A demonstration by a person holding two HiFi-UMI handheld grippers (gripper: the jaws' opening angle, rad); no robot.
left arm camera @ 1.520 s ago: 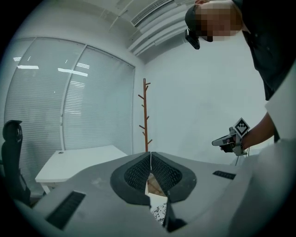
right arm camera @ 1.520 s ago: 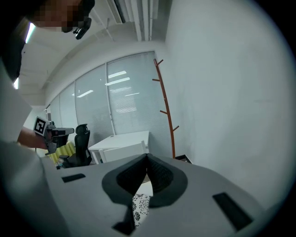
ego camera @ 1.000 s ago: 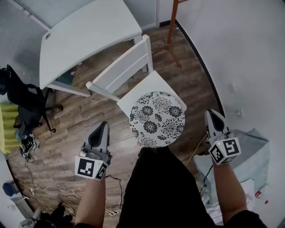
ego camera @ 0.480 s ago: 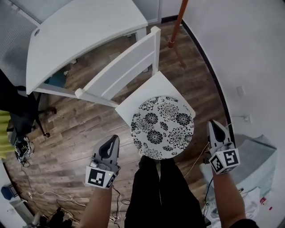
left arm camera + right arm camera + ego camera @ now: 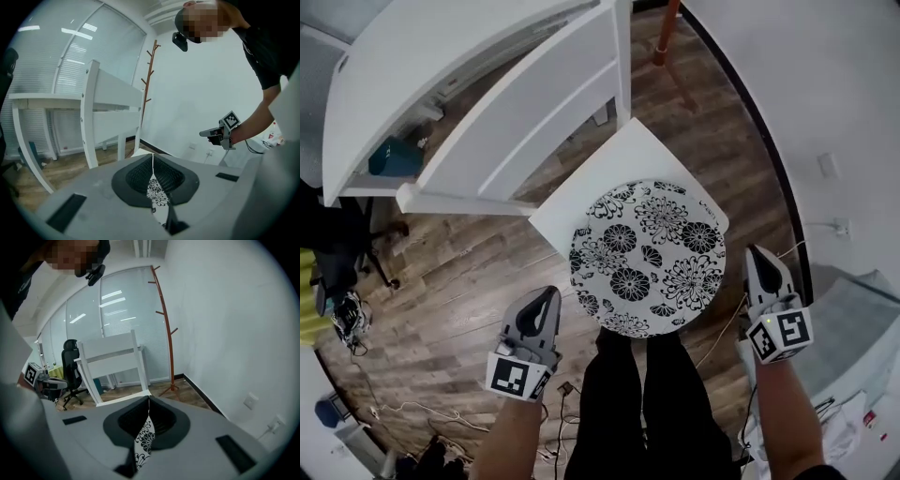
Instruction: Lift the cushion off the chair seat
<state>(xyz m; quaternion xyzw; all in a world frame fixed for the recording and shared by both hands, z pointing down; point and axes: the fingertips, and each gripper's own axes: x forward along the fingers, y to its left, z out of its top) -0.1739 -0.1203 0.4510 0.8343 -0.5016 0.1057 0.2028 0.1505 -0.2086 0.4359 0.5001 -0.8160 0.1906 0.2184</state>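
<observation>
Now, head view: both hands have dropped toward the chair compared with the earlier frames, and the round floral cushion (image 5: 647, 258) fills more of the picture. It lies flat on the white chair seat (image 5: 623, 159), not lifted. The left gripper (image 5: 548, 295) sits just off the cushion's near-left edge and the right gripper (image 5: 757, 251) just off its right edge, so they flank it, and neither touches it as far as this view shows. The slatted chair back (image 5: 525, 112) and the wood floor (image 5: 478, 272) lie beyond. Left gripper view: the left gripper (image 5: 152, 164) has its jaws pressed together with nothing clamped. A sliver of the cushion (image 5: 156, 194) print shows through the slit lower down, beyond the jaws, and the right gripper (image 5: 216, 133) hangs across the frame. Right gripper view: the right gripper (image 5: 149, 408) is likewise closed and empty, with cushion (image 5: 143, 441) pattern visible below the tips and the chair back (image 5: 112, 357) ahead. Judgement: this is the approach stage. The jaws stayed closed all the way down, so they likely need to open before either can take the cushion's rim.
</observation>
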